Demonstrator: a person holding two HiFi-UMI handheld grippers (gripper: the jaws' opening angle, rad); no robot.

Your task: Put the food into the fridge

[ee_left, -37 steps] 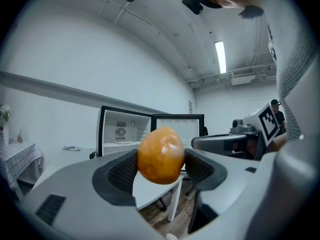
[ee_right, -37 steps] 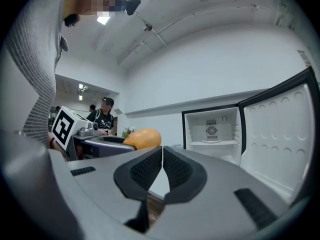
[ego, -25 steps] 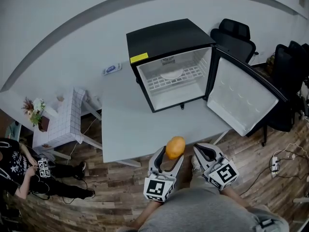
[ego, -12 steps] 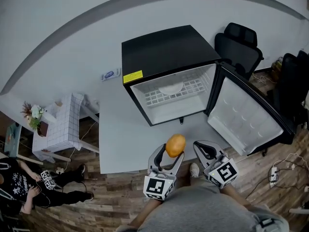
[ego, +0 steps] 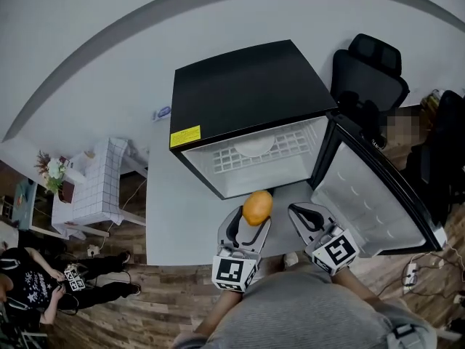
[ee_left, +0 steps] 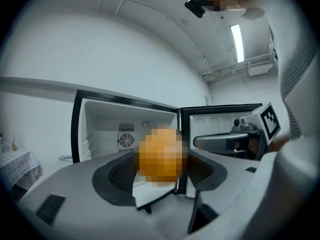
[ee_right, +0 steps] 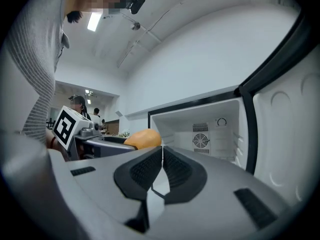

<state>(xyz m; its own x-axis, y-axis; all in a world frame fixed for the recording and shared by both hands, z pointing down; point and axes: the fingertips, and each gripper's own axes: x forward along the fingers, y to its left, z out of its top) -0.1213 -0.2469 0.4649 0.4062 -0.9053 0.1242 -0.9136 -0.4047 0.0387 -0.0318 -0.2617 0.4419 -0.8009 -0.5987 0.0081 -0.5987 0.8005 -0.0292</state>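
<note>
The left gripper (ego: 251,221) was clamped on the orange fruit (ego: 257,207), one dark ribbed pad pressed against each side of it. In the left gripper view the fruit sat squarely between the pads (ee_left: 119,176), out towards their tips, bulging above and beyond them, so that its top and far face stood clear of the grip. It was held in the air over the grey table (ego: 178,217), just in front of the mouth of the fridge (ego: 247,89) and low against the bottom front edge, not inside the cavity.

The right gripper (ego: 304,217) hung just to the right of the left one, its jaws pressed together with nothing between them; in its own view the two pads met along a thin line, and the fruit showed off to the left, well clear of them.

The black fridge stood on the far part of the table with its door (ego: 374,195) swung wide to the right. Inside, the white wire shelf (ego: 265,147) held a pale round dish-like shape at the back, and the floor of the cavity below was bare. A black office chair (ego: 367,71) stood on the far right, behind the door.
</note>
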